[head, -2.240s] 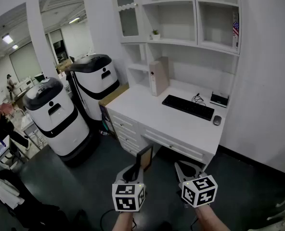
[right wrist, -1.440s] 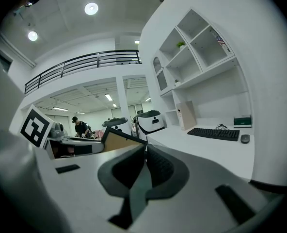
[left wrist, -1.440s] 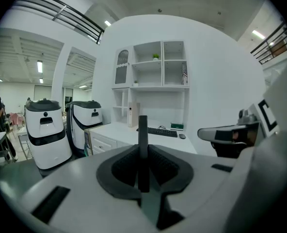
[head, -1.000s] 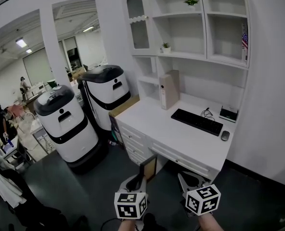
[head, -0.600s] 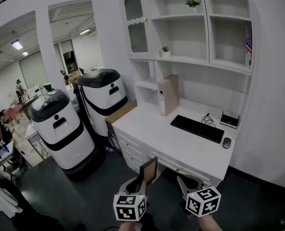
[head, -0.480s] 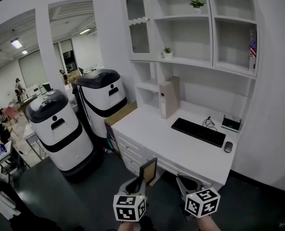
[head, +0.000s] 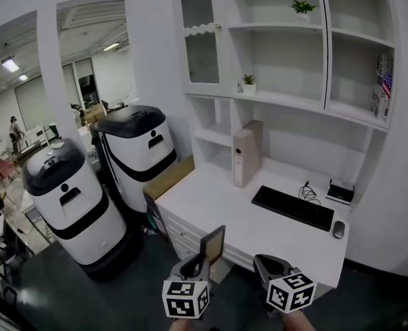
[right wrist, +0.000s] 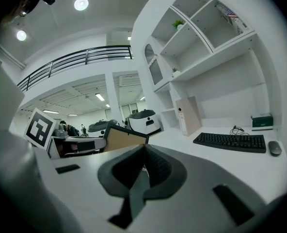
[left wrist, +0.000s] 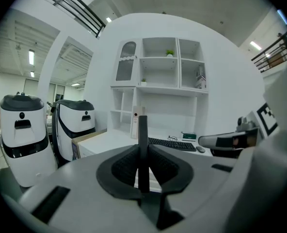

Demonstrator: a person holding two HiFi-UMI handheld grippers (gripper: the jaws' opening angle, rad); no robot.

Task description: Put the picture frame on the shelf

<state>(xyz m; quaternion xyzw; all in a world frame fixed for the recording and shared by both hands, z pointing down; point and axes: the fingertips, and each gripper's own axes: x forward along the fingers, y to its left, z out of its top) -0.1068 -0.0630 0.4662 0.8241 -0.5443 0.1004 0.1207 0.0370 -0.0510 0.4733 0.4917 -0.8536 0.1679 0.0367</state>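
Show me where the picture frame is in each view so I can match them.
Head view: picture frame low centre, upright in the left tool.
Left gripper view: picture frame dead centre, edge-on between the shut jaws.
Right gripper view: picture frame left of centre, tan face showing.
Shared landmark: the black keyboard, in all three.

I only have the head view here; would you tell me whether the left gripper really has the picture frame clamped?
Observer: Yes; its own view shows the left gripper shut on the picture frame, which is seen edge-on and upright.
Operator: And the right gripper?
Observer: The right gripper view shows the right gripper shut, with nothing between its jaws.
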